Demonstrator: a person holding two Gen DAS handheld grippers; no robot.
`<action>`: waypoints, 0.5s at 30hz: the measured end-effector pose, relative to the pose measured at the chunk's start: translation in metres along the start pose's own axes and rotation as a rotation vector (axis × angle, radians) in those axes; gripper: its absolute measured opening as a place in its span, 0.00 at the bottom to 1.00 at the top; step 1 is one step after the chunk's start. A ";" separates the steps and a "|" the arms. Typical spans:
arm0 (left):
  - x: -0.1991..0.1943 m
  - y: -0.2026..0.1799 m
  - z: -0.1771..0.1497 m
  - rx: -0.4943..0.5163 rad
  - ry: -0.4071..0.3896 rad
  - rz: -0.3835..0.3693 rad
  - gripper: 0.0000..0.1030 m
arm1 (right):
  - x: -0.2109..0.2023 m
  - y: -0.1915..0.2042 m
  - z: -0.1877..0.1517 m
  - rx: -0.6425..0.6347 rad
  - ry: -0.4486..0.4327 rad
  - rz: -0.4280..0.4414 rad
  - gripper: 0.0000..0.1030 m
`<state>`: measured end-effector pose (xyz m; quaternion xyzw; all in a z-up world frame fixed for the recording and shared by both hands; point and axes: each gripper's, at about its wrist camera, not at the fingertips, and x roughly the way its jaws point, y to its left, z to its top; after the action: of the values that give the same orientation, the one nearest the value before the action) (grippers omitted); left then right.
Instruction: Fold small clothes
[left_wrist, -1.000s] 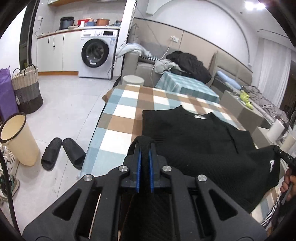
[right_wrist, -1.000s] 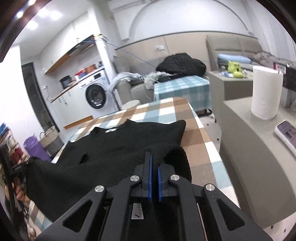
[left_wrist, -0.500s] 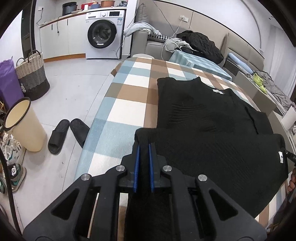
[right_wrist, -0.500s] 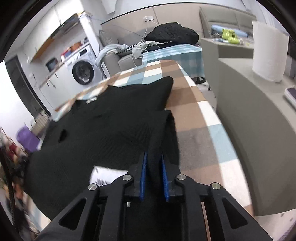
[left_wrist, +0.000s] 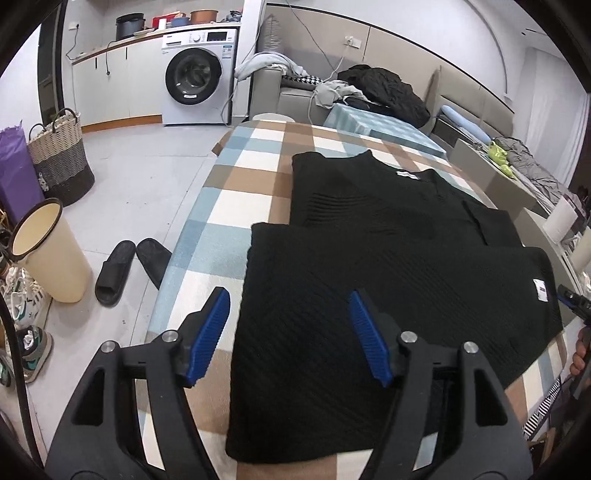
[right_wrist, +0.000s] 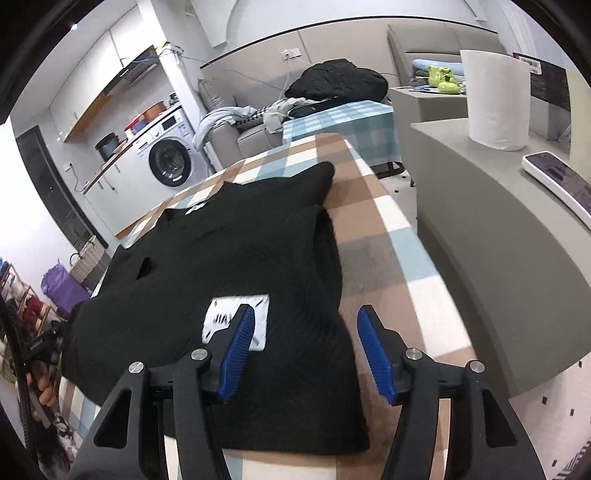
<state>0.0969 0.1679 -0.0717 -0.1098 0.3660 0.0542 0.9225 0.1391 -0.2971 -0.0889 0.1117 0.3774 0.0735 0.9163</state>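
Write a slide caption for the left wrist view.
Open left tool above folded black knit garment on checked tablecloth.

The left gripper pointed downward with its blue pads spread wide apart, its jaws having just been opening, nothing pressed between them. The right gripper was tilted downward likewise, jaws just opened and gripping nothing.
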 end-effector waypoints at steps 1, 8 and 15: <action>-0.002 0.000 -0.001 -0.001 0.000 -0.003 0.77 | 0.000 0.000 -0.002 0.001 0.004 0.002 0.66; -0.007 -0.005 -0.009 0.011 -0.010 0.007 0.79 | 0.003 0.006 -0.010 -0.036 0.063 0.075 0.80; 0.003 -0.004 -0.013 0.010 0.044 0.034 0.81 | 0.007 0.001 -0.010 -0.032 0.046 0.016 0.77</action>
<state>0.0911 0.1609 -0.0821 -0.1001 0.3881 0.0658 0.9138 0.1368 -0.2931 -0.1005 0.0985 0.3961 0.0894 0.9085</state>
